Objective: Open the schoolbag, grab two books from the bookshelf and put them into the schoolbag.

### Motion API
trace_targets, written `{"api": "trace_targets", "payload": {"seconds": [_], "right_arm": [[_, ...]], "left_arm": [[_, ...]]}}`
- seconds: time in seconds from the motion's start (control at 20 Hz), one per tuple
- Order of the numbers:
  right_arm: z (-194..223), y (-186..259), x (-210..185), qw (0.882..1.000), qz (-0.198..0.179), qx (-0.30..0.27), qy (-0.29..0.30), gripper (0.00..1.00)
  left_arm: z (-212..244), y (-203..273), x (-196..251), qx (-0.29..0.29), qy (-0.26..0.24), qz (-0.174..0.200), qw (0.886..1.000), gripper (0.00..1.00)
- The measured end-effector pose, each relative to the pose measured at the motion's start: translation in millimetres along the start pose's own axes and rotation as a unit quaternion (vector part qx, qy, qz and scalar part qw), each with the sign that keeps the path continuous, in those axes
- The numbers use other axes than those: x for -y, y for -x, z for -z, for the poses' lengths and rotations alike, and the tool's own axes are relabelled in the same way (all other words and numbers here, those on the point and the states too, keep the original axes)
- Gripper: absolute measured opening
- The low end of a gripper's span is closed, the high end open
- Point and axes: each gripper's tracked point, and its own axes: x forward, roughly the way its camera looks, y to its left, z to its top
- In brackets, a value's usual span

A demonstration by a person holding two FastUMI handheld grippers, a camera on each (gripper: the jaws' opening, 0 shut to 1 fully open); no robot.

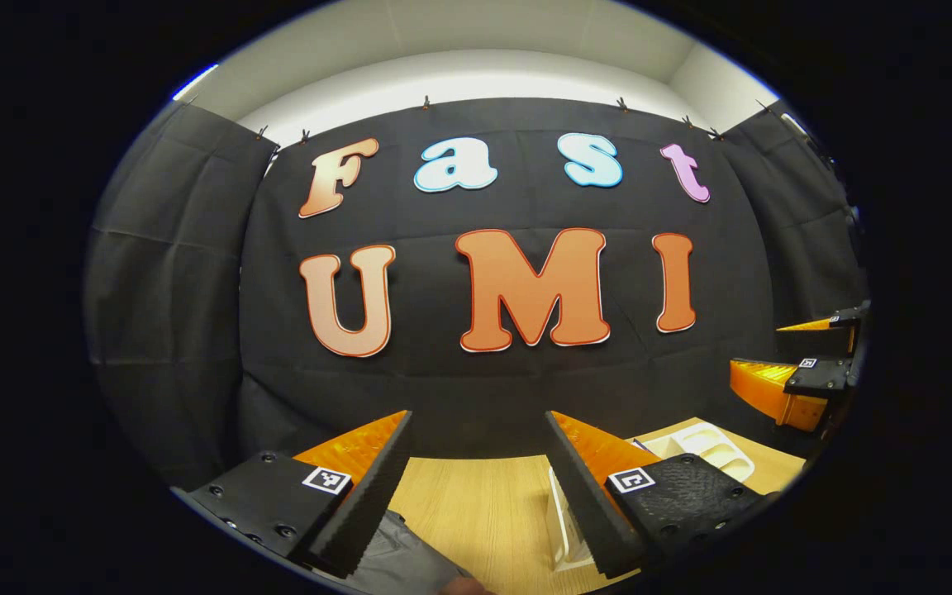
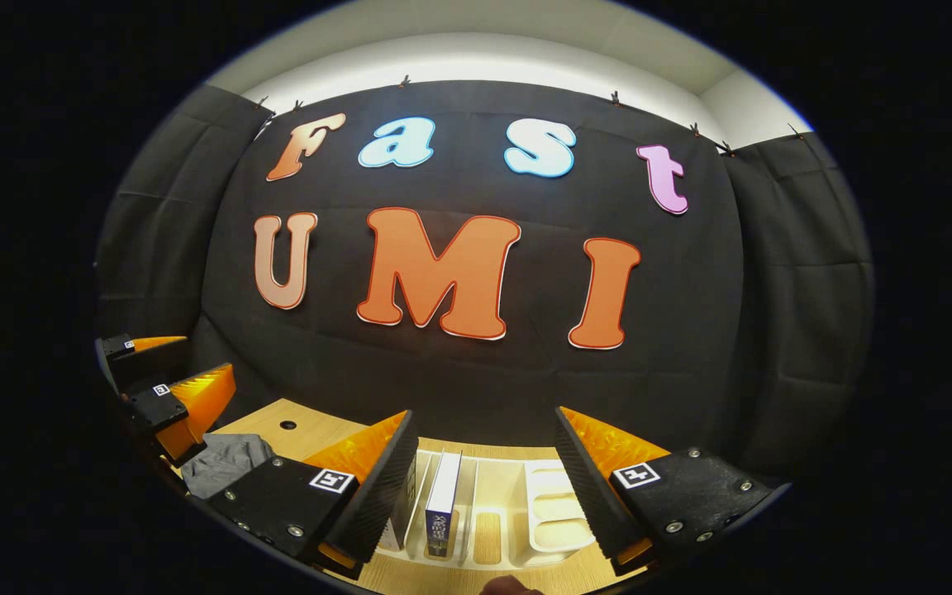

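In the right gripper view, my right gripper (image 2: 486,413) is open above a white bookshelf rack (image 2: 554,512) on the wooden table. A blue-and-white book (image 2: 443,504) stands upright in the rack, with a second book (image 2: 400,516) just left of it, partly hidden by my left finger. The grey schoolbag (image 2: 224,463) lies to the left, under my left gripper (image 2: 195,359). In the left gripper view, my left gripper (image 1: 478,415) is open over the table, with the schoolbag (image 1: 402,566) low between its fingers. The rack (image 1: 703,446) is at right, below the open right gripper (image 1: 773,351).
The wooden table (image 1: 476,504) runs back to the black cloth wall (image 1: 476,388). A small round hole (image 2: 287,425) is in the tabletop near the bag. The rack's right compartments (image 2: 550,483) hold no books. Black cloth also closes both sides of the booth.
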Motion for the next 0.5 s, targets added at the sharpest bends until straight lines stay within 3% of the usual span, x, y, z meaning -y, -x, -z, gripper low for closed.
{"api": "trace_targets", "payload": {"seconds": [0.3, 0.5], "right_arm": [[5, 0, 7, 1.0, 0.006, -0.005, -0.004, 0.98], [10, 0, 18, 1.0, 0.012, -0.007, 0.001, 0.98]], "left_arm": [[35, -4, -4, -0.041, -0.021, -0.008, 0.999, 0.97], [78, -4, -15, -0.083, -0.064, -0.02, 0.994, 0.98]]}}
